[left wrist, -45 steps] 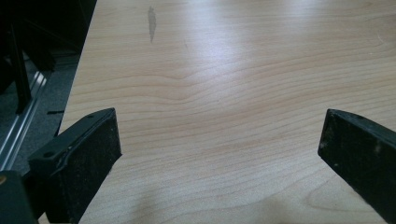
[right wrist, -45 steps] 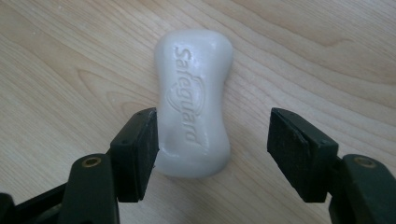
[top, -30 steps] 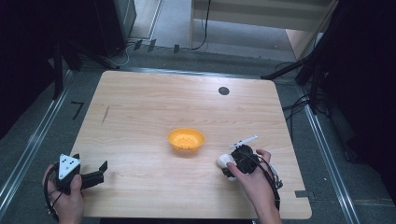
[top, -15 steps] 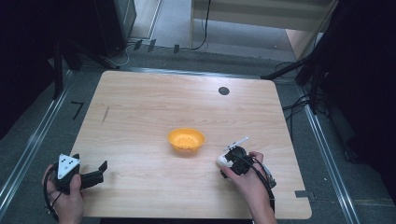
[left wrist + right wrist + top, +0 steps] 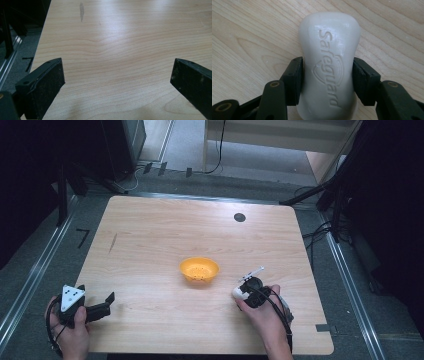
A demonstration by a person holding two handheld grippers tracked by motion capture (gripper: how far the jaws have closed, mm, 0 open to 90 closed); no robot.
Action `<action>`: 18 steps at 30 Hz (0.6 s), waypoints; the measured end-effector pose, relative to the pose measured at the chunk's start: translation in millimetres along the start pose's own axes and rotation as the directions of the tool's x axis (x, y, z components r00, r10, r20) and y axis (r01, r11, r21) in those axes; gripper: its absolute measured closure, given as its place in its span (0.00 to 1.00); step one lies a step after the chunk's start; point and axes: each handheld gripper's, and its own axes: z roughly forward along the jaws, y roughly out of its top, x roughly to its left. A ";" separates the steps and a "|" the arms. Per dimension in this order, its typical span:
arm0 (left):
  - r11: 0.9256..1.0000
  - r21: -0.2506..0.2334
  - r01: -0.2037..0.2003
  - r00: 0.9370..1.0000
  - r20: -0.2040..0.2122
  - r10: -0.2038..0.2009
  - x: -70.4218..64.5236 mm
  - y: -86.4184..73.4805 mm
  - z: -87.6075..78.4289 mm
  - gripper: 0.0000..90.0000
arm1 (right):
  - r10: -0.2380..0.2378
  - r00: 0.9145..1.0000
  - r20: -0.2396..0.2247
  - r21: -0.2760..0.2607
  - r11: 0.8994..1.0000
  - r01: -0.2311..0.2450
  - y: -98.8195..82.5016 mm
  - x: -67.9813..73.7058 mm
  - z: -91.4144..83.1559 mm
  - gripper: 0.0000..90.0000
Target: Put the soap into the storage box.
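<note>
A white bar of soap (image 5: 329,32) stamped "Safeguard" lies flat on the wooden table (image 5: 165,225). My right gripper (image 5: 328,63) has just been closing, and both black pads now press on the bar's sides. From above, the soap (image 5: 238,293) and right gripper (image 5: 248,287) sit at the front right, just right of an orange bowl (image 5: 199,270). My left gripper (image 5: 107,301) rests at the table's front left corner. Its jaws stand wide apart over bare wood in the left gripper view (image 5: 117,75).
A small black round mark (image 5: 239,217) lies at the table's far side. A dark streak (image 5: 81,11) marks the wood on the left. Metal rails and cables run along the floor beside the table. The table's left edge (image 5: 41,47) is close to my left gripper.
The right gripper's jaws have closed onto the soap, and the hand has shifted slightly left toward it. The left hand, the bowl and the soap have stayed put.
</note>
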 end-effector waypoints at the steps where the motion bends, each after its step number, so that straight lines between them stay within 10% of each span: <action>1: 1.000 0.000 0.000 1.000 0.000 0.000 0.0 0.0 0.0 0.00 | 0.000 1.000 0.000 0.000 1.000 0.000 0.0 0.0 0.0 0.53; 18: 1.000 -0.001 0.015 1.000 0.004 -0.015 1.5 0.1 0.1 0.00 | -0.086 0.996 -0.020 -0.029 0.996 0.086 -0.8 -4.4 -3.1 0.56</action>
